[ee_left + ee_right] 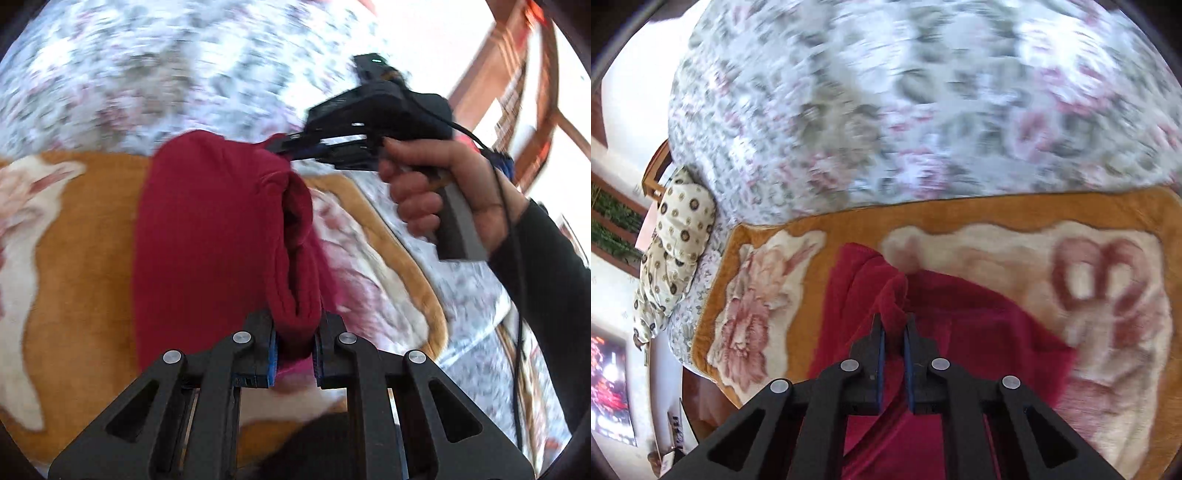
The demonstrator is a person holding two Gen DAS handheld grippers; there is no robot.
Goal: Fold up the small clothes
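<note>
- Blanket first: an orange-bordered plush blanket (pixel 77 236) with cream and pink flower panels lies under your work, spread over a grey-and-pink floral bedspread (pixel 886 110)
- Your left gripper (pixel 294 347) is clenched on a thick folded edge of the dark red knitted garment (pixel 207 229), the bunched cloth pinched between its blue pads
- That red garment hangs stretched between your two tools, above the blanket
- Your right gripper (pixel 894 339) is clamped on another raised ridge of the same cloth, the rest of it draped on the blanket below
- From the left wrist view, your right hand (pixel 436 188) wraps the grey handle
- A cream pillow (pixel 676 251) with dark round motifs sits at the bed's far left edge
</note>
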